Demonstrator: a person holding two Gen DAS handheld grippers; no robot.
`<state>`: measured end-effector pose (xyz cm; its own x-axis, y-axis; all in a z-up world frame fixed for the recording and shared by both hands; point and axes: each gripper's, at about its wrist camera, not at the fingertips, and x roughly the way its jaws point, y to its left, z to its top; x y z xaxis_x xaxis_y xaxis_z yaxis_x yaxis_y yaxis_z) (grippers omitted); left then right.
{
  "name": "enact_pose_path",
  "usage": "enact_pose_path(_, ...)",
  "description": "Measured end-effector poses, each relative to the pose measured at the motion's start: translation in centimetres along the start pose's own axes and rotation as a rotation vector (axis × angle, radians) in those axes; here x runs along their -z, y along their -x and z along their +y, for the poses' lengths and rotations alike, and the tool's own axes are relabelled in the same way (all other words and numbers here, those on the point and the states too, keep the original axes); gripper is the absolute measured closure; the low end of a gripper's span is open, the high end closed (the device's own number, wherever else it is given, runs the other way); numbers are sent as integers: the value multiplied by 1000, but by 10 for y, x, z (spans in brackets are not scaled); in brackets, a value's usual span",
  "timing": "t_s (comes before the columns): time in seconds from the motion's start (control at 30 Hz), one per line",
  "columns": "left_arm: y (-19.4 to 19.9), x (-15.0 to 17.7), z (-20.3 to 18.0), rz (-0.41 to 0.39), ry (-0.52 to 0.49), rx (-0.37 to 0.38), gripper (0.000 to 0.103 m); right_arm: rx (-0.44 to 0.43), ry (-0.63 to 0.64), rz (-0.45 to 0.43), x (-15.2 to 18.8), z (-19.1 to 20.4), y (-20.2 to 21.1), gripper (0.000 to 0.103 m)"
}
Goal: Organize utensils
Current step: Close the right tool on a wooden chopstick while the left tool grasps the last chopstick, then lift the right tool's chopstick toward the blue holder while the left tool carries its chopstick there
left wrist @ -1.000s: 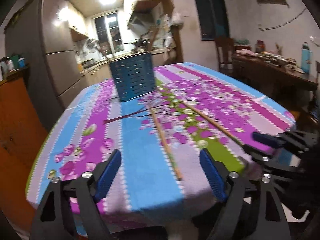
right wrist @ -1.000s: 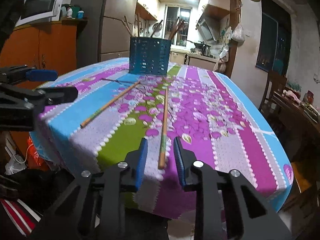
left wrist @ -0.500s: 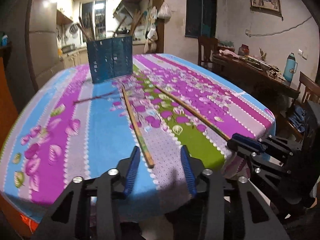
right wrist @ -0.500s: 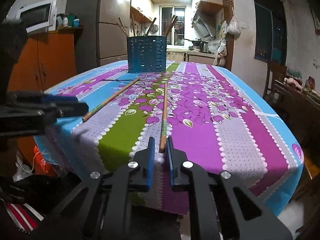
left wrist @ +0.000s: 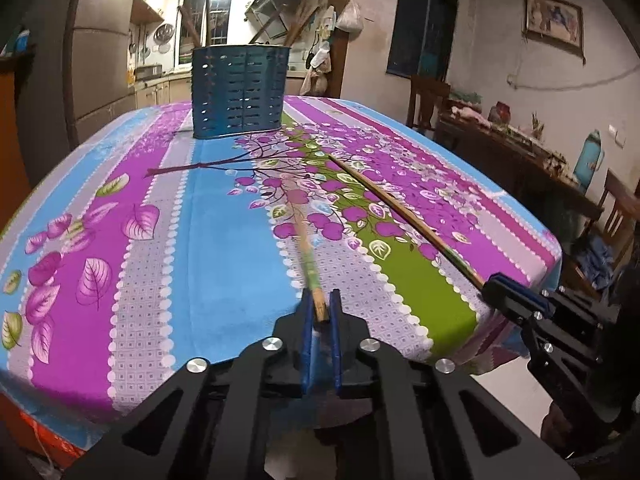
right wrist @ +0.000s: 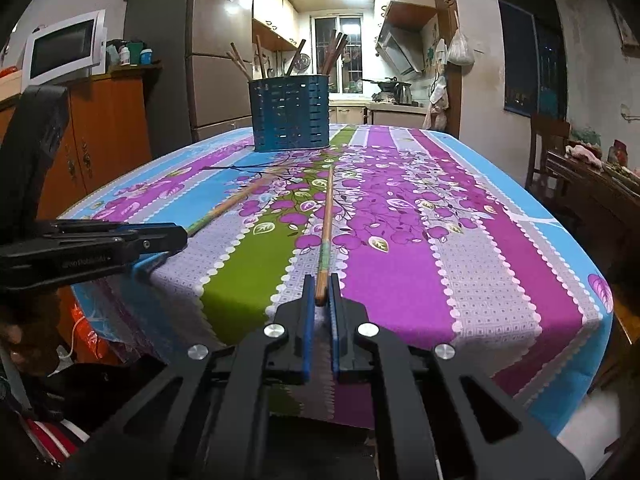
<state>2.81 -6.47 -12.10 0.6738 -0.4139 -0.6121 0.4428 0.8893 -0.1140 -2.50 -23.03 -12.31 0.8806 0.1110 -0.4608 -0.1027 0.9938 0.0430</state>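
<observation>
Two long wooden chopsticks lie on the flowered tablecloth (left wrist: 220,240), pointing toward a blue slotted utensil holder (left wrist: 240,92) at the far end, which holds several chopsticks. My left gripper (left wrist: 320,300) is shut on the near end of the left chopstick (left wrist: 306,248) at the table's front edge. My right gripper (right wrist: 320,284) is shut on the near end of the right chopstick (right wrist: 327,216). In the right wrist view the holder (right wrist: 290,114), the left chopstick (right wrist: 232,202) and the left gripper (right wrist: 180,234) show. The right gripper (left wrist: 494,282) shows at the right chopstick's (left wrist: 400,208) end.
The tablecloth (right wrist: 400,280) hangs over the near edge. An orange cabinet (right wrist: 108,132) with a microwave (right wrist: 60,52) stands left, beside a fridge (right wrist: 216,80). A cluttered wooden side table (left wrist: 520,148) and chairs (left wrist: 428,100) stand right. A kitchen lies behind the holder.
Both grippers have closed onto the chopstick ends: the left jaws from wide open, the right from a narrow gap. The left gripper also sank and tilted toward the table's front edge.
</observation>
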Motion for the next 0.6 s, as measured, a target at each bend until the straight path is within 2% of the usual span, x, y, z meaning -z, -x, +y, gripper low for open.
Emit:
enact_pose_path(0.1, 5, -2, 2, -19, -6, -14, 96, 4, 6, -16, -4, 3, 4, 98)
enact_pose_path(0.27, 35, -13, 2, -131, -55, -76, 96, 11, 24, -72, -25, 6, 17, 98)
enact_pose_path(0.43, 65, -35, 11, -239, -73, -123, 96, 0, 100, -168, -62, 13, 32, 98)
enact_pose_path(0.6, 90, -61, 24, -312, -67, -149, 96, -35, 168, -257, -105, 15, 40, 98)
